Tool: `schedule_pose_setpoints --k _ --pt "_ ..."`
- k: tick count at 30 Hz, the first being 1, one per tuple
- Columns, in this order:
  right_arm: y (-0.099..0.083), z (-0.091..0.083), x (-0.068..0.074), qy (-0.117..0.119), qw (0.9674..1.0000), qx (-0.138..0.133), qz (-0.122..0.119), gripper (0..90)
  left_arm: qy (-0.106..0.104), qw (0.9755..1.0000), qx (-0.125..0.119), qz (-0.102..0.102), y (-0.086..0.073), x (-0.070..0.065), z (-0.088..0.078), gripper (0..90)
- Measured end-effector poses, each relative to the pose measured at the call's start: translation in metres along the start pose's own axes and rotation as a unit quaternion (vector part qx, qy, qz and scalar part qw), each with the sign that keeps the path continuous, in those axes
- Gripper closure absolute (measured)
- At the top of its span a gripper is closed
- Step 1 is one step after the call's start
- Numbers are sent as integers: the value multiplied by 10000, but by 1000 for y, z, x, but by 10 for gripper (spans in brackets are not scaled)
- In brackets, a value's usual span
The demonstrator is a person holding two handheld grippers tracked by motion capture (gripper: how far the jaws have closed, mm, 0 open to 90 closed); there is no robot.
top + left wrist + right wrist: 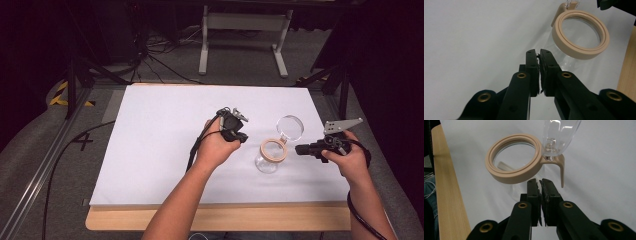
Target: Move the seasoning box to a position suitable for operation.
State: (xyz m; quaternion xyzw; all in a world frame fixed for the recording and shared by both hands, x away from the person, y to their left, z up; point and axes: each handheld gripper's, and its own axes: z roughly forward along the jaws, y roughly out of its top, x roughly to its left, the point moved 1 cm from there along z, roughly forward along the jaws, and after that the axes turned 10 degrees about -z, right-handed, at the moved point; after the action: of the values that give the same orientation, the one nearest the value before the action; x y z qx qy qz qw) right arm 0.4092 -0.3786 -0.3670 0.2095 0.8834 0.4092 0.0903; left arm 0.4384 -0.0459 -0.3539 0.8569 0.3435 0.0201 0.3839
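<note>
A clear glass jar (267,163) with a beige ring (274,158) round its mouth stands at the right of the white sheet. Its hinged glass lid (290,128) is swung open behind it. My left gripper (243,138) is just left of the jar, jaws shut with nothing between them. In the left gripper view the left gripper (539,53) points at the jar's beige ring (574,52). My right gripper (299,149) is just right of the jar, also shut and empty. In the right gripper view the right gripper (541,181) sits below the ring (499,174) and the lid (559,135).
The white sheet (160,150) covers a wooden table whose front edge (215,220) shows bare. Black cables trail from both grippers. Behind the table stand a white frame (245,30) and dark stands on the floor.
</note>
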Motion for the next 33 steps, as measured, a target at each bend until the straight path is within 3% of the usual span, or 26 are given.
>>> schedule_pose_setpoints --k 6,9,18,25,29,33 --pt "-2 -1 -1 -21 10000 13 43 850 106 9999 57 -30 -5 2 8 817" --pt "-2 -2 -2 -33 10000 -10 43 853 9 9998 163 -113 -9 2 14 840" --pt "-4 -3 -4 -62 10000 4 66 855 -201 9993 308 -107 -16 -2 39 896" --pt "-5 -5 -5 -71 9999 -30 88 854 -245 9993 249 -150 -17 -5 63 896" --pt "-5 -5 -5 -74 9999 -36 92 855 -235 9993 229 -156 -18 -4 68 896" --pt "-5 -6 -5 -75 9999 -36 100 854 -361 9991 166 -177 -19 -6 73 895"
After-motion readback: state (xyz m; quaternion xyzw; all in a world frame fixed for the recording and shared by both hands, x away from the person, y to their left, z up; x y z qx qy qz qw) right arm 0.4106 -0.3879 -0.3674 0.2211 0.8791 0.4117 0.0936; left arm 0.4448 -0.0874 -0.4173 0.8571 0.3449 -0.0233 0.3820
